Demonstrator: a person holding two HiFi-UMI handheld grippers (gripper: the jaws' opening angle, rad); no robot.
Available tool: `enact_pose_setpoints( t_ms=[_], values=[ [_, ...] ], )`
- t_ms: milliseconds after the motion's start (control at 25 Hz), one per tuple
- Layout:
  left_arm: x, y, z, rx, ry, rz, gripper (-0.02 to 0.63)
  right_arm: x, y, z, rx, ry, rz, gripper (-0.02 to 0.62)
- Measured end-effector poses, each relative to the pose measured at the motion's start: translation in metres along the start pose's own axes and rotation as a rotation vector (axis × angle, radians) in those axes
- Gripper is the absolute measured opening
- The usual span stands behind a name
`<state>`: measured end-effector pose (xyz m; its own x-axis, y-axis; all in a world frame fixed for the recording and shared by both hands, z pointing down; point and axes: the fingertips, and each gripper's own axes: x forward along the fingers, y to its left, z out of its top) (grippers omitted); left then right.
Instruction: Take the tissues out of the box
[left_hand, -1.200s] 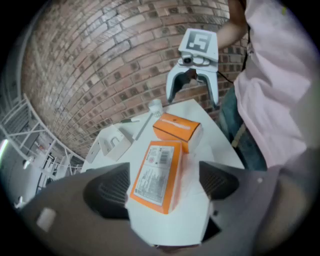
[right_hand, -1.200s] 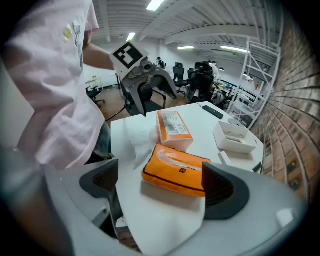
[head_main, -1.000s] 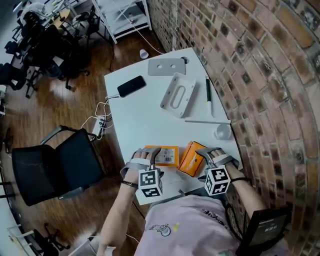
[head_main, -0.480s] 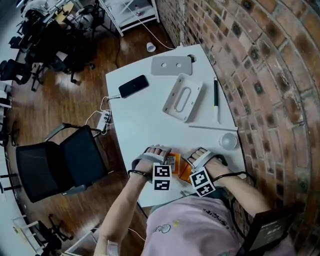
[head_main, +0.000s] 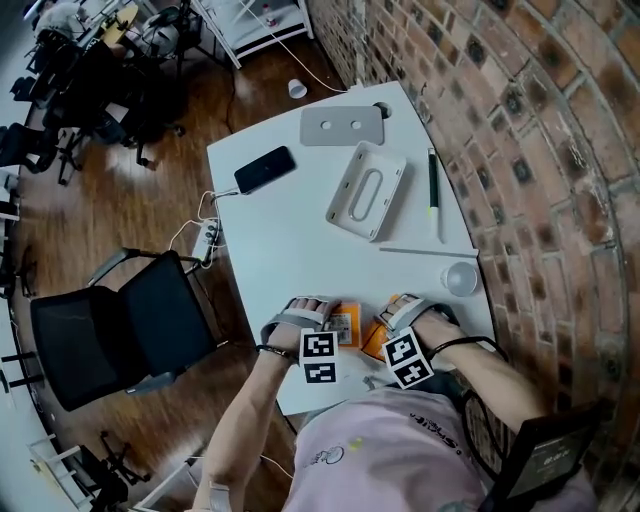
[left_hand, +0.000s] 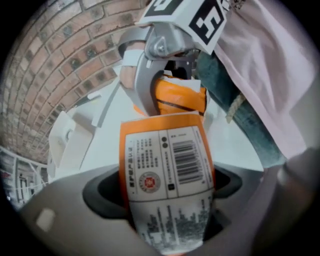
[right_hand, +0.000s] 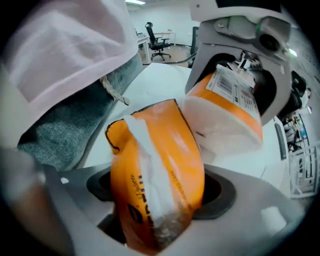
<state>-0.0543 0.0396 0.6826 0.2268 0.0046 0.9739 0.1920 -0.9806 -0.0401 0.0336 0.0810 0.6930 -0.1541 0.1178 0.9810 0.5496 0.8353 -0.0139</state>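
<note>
Two orange tissue packs lie at the near edge of the white table (head_main: 290, 250). My left gripper (head_main: 318, 322) has the pack with the white barcode label (left_hand: 165, 165) between its jaws, which are closing and press on its sides. My right gripper (head_main: 400, 322) is closing on the other orange pack (right_hand: 170, 165), whose slit shows white tissue (right_hand: 149, 170). In the head view the labelled pack (head_main: 346, 325) and the second pack (head_main: 377, 340) lie side by side between the two grippers. Each gripper view shows the other gripper opposite, close by.
Farther up the table are a black phone (head_main: 265, 169) on a cable, a white slotted bracket (head_main: 366, 190), a grey plate (head_main: 342, 126), a pen (head_main: 434, 185) and a small white cup (head_main: 461, 277). A brick wall runs along the right; a black chair (head_main: 120, 325) stands on the left.
Both grippers have moved forward over the two packs and their jaws have closed in from wide onto them. The packs now sit closer together.
</note>
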Motion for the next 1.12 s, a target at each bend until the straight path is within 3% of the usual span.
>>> enact_pose_setpoints(
  t_ms=[160, 320, 480, 600, 720, 920, 1000, 1120],
  values=[
    [-0.029, 0.003, -0.004, -0.143, -0.090, 0.103, 0.470, -0.021, -0.004, -0.017, 0.229, -0.046, -0.079, 0.354],
    [-0.065, -0.002, -0.008, -0.368, -0.227, 0.208, 0.471, -0.053, -0.005, -0.027, 0.496, -0.164, -0.199, 0.354],
    [-0.114, -0.006, -0.008, -0.678, -0.480, 0.329, 0.472, -0.109, -0.019, -0.015, 0.813, -0.448, -0.348, 0.354],
    [-0.152, -0.006, -0.009, -0.885, -0.680, 0.411, 0.474, -0.142, -0.023, -0.004, 1.003, -0.686, -0.406, 0.354],
    [-0.177, -0.008, -0.008, -0.975, -0.790, 0.442, 0.476, -0.158, -0.021, 0.005, 1.093, -0.833, -0.404, 0.356],
    [-0.221, -0.013, 0.000, -1.064, -0.986, 0.447, 0.477, -0.177, -0.015, 0.021, 1.122, -0.924, -0.390, 0.356],
    [-0.250, -0.013, -0.003, -1.118, -1.128, 0.461, 0.476, -0.193, -0.016, 0.024, 1.152, -0.998, -0.402, 0.356],
    [-0.303, -0.016, -0.009, -1.175, -1.405, 0.478, 0.476, -0.236, -0.023, 0.021, 1.242, -1.231, -0.442, 0.356]
  ],
)
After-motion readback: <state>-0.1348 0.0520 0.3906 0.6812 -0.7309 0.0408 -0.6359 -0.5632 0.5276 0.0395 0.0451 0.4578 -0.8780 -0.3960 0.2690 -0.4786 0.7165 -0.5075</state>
